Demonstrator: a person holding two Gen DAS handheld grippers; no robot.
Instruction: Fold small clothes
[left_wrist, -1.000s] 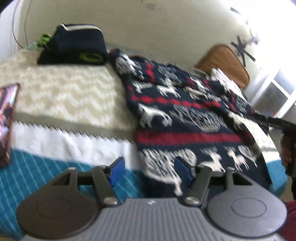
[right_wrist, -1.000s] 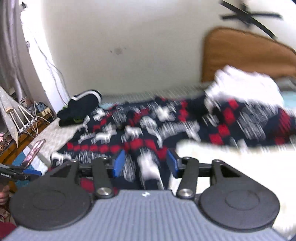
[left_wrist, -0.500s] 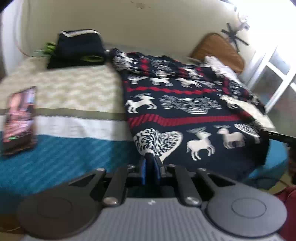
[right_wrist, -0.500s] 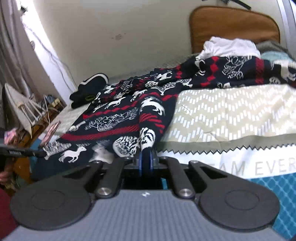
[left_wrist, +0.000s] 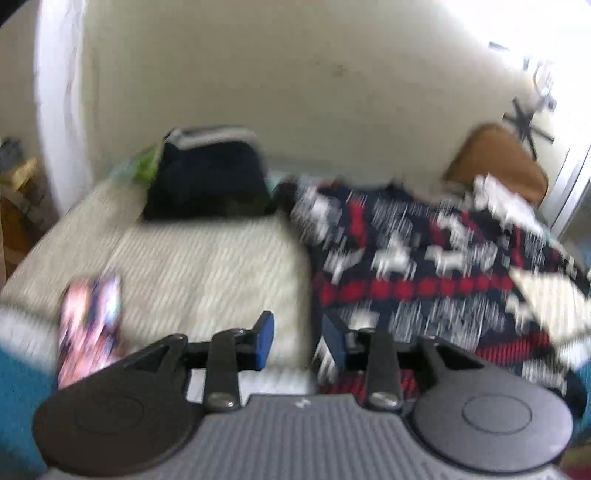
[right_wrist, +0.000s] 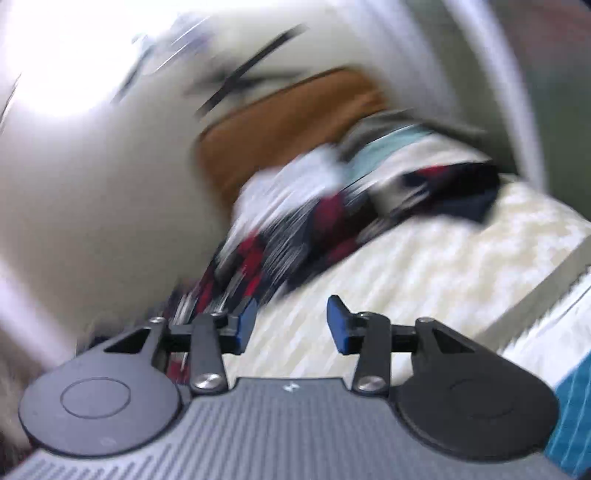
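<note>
Our left gripper (left_wrist: 297, 343) is spread apart and empty, its right pad at the near left edge of the navy reindeer sweater (left_wrist: 424, 258). Our right gripper (right_wrist: 291, 325) is also apart and empty — the sweater lies beyond its left finger. The sweater sprawls across the cream bedspread (left_wrist: 207, 258), a phone (left_wrist: 90, 325) left of it, folded dark clothes (left_wrist: 207, 184) behind. Both views are blurred. We judge a fold just laid — next, each gripper needs a fresh edge.
</note>
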